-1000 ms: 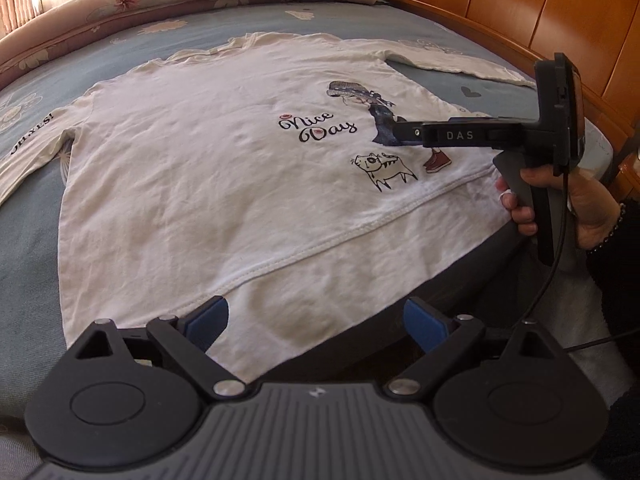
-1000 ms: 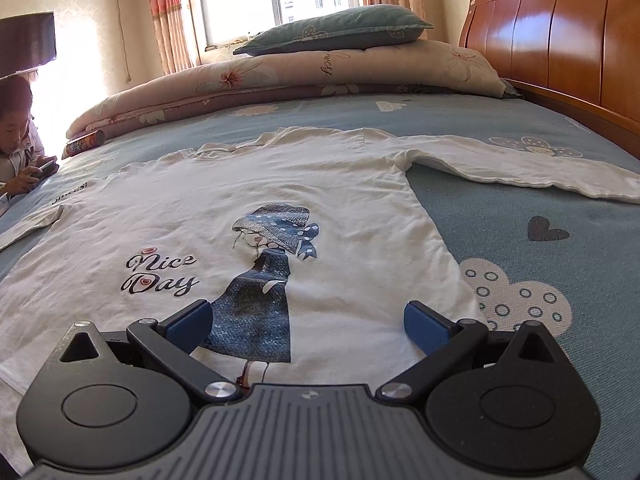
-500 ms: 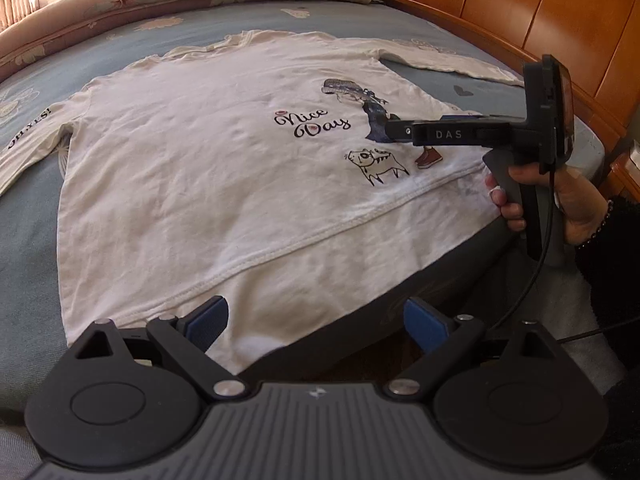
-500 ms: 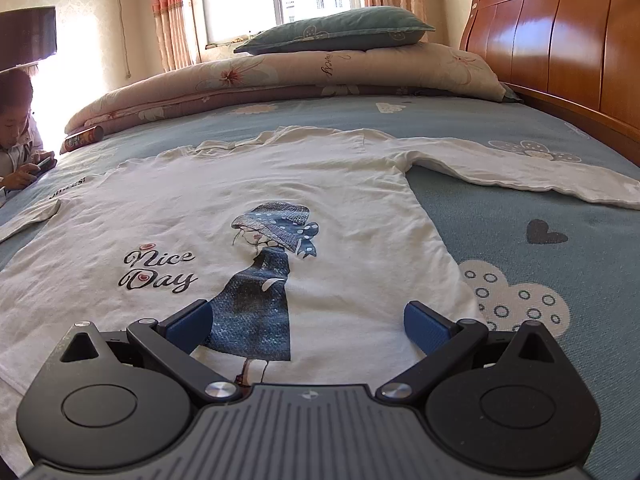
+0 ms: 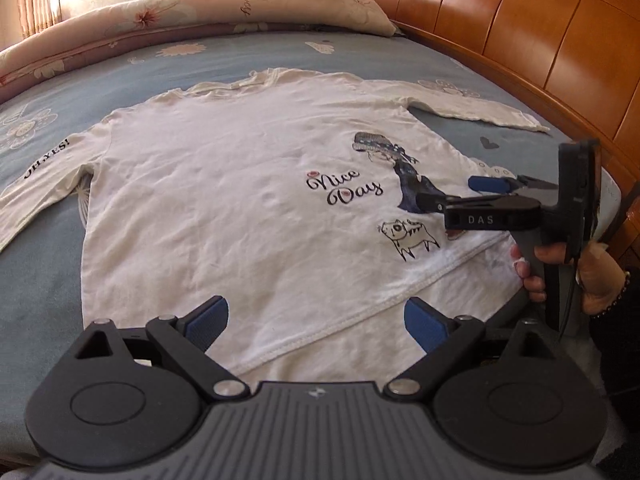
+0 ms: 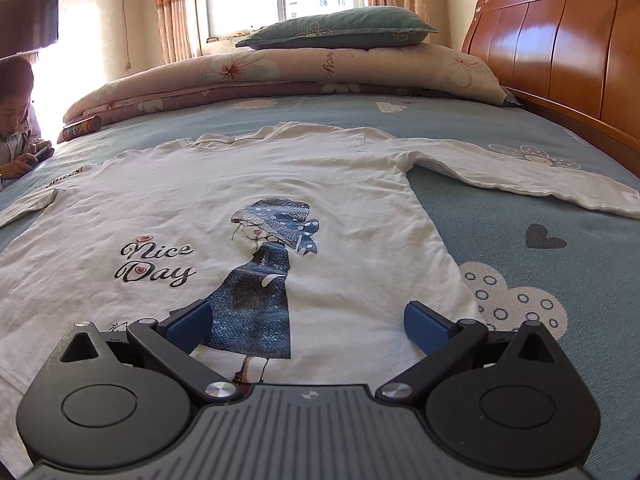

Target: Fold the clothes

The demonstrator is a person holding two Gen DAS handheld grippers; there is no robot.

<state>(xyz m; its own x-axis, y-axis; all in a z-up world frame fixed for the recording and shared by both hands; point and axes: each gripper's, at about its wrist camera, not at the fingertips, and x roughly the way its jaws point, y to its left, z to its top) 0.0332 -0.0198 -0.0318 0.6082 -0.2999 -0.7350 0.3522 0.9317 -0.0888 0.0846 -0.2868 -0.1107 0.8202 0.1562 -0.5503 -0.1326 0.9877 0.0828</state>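
Both grippers edged in over the hem while the shirt lay just as flat as a second earlier

White long-sleeved shirt [image 5: 224,200] sat spread on the blue bedsheet [image 6: 540,200], sleeves out at 9 and 3 o'clock; left gripper [image 5: 316,320] and right gripper [image 6: 308,324] hovered at 6 o'clock with fingers wide, holding nothing; folding looked unstarted, and the next move called for pinching the hem or a side edge

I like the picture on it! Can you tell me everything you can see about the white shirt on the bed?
The white shirt is long-sleeved, looks like soft, slightly wrinkled cotton, and lies flat, face up, on the blue bed sheet with both sleeves spread out. Its front shows a girl in a blue hat and dress, the words "Nice Day" and a little dog. One sleeve has black lettering. Its hem hangs over the bed's edge. Neither open gripper holds it.
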